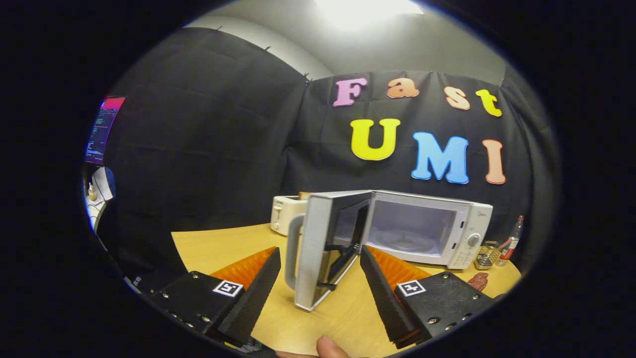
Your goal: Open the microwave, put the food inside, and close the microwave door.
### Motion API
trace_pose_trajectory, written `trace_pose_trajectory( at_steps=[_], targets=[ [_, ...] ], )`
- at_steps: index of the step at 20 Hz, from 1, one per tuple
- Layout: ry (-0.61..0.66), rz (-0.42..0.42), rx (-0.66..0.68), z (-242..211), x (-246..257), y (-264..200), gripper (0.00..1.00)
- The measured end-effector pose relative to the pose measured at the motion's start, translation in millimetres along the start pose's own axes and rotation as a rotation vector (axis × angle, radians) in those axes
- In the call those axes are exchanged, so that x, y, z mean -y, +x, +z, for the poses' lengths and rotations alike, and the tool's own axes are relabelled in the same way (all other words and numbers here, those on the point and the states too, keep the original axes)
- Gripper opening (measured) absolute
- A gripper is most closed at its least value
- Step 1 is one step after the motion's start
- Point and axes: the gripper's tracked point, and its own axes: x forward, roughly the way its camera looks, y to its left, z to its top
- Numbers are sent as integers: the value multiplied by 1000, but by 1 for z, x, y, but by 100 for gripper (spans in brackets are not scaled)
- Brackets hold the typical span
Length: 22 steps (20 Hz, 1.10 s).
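Note:
A white microwave (437,228) stands on the wooden table (223,243) beyond my fingers. Its door (323,248) is swung wide open toward me, with the grey handle (292,248) on its outer face. The cavity (410,231) shows a glass turntable with nothing on it. My gripper (320,253) is open, and the free edge of the door stands between the two fingers without either one pressing on it. A small reddish-brown piece of food (479,281) lies on the table to the right of the right finger, in front of the microwave's control panel.
A white toaster (285,214) sits behind the open door to the left of the microwave. A small metal holder (486,257) and a bottle with a red label (512,241) stand right of the microwave. A fingertip (330,346) shows below the fingers. A monitor (102,130) glows far left.

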Motion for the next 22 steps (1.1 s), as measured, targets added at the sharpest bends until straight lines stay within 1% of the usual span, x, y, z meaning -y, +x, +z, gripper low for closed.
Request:
trace_pose_trajectory(
  at_steps=[2, 8, 10, 11, 13, 17, 18, 21, 22],
  targets=[
    [66, -21, 0, -2, 34, -4, 97],
    [201, -170, -32, -23, 179, -17, 97],
    [239, -211, -58, -37, 220, -20, 98],
    [264, -224, -74, -46, 238, -20, 100],
    [330, -241, -106, -67, 269, -19, 100],
    [536, -233, -160, -104, 303, -10, 99],
    [595, -223, -173, -114, 308, -6, 95],
    [731, -176, -222, -136, 312, 7, 95],
    [782, -144, -235, -141, 308, 10, 95]
  ],
)
